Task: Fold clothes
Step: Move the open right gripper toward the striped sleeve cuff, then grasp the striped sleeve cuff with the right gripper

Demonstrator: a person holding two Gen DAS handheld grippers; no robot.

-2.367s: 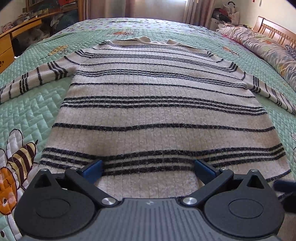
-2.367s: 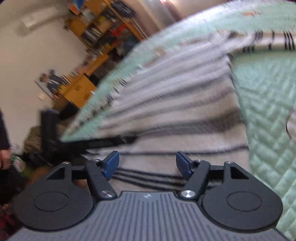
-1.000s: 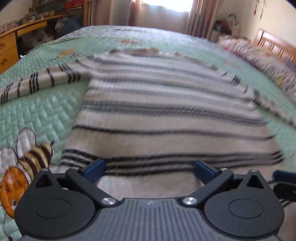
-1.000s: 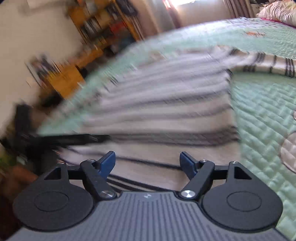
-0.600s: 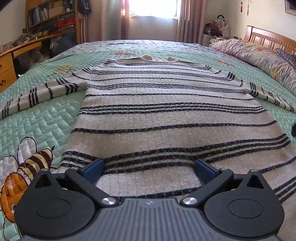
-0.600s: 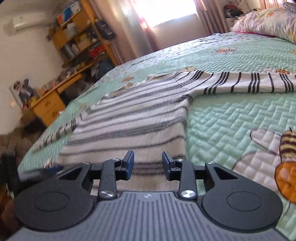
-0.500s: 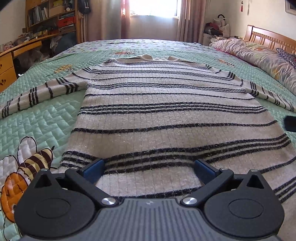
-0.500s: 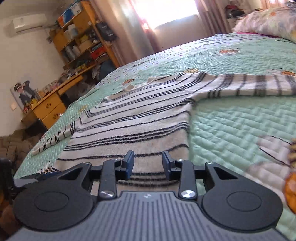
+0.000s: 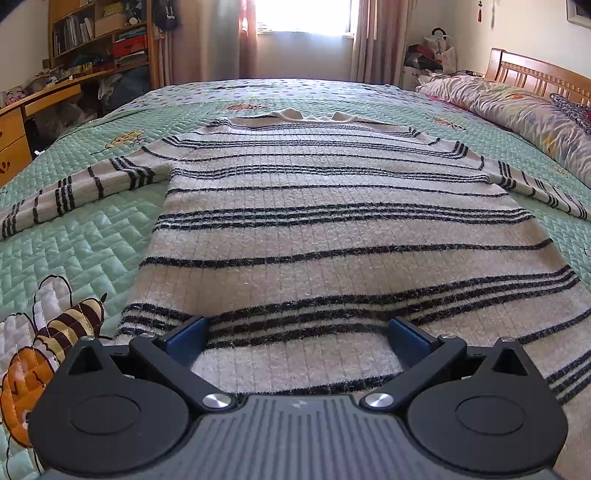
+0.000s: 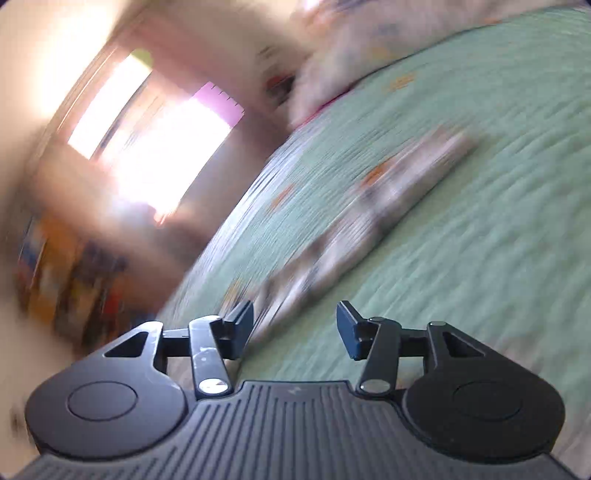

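Since half a second ago my right gripper [image 10: 294, 330] has swung off the sweater's hem side toward its sleeve and rolled hard; its jaws, nearly together then, have just been opening, and nothing sits between them. My left gripper [image 9: 297, 341] shows the same view as before.

Item 1: left gripper. Jaws spread wide, blue pads over the near hem of the sweater [image 9: 332, 236], the knit passing between them with no pinch visible. Whether the pads touch the fabric I cannot tell.

Item 2: right gripper. Jaws apart, empty, above green quilt. View badly blurred and tilted; one pale striped sleeve [image 10: 369, 221] runs diagonally away from the fingertips.

Item 3: sweater, cream with dark stripes. Laid flat, hem at the near edge of the bed, collar toward the far edge, both sleeves stretched sideways toward the left and right edges.

Item 4: quilt [image 9: 85, 243], green, stitched, cartoon bee [image 9: 55, 332] near the near-left corner.

Item 5: pillows [image 9: 517, 110] along the right edge, wooden headboard [image 9: 539, 74] behind them.

Item 6: desk and bookshelves [image 9: 92, 37] beyond the left edge; curtained window [image 9: 303, 18] past the far edge.
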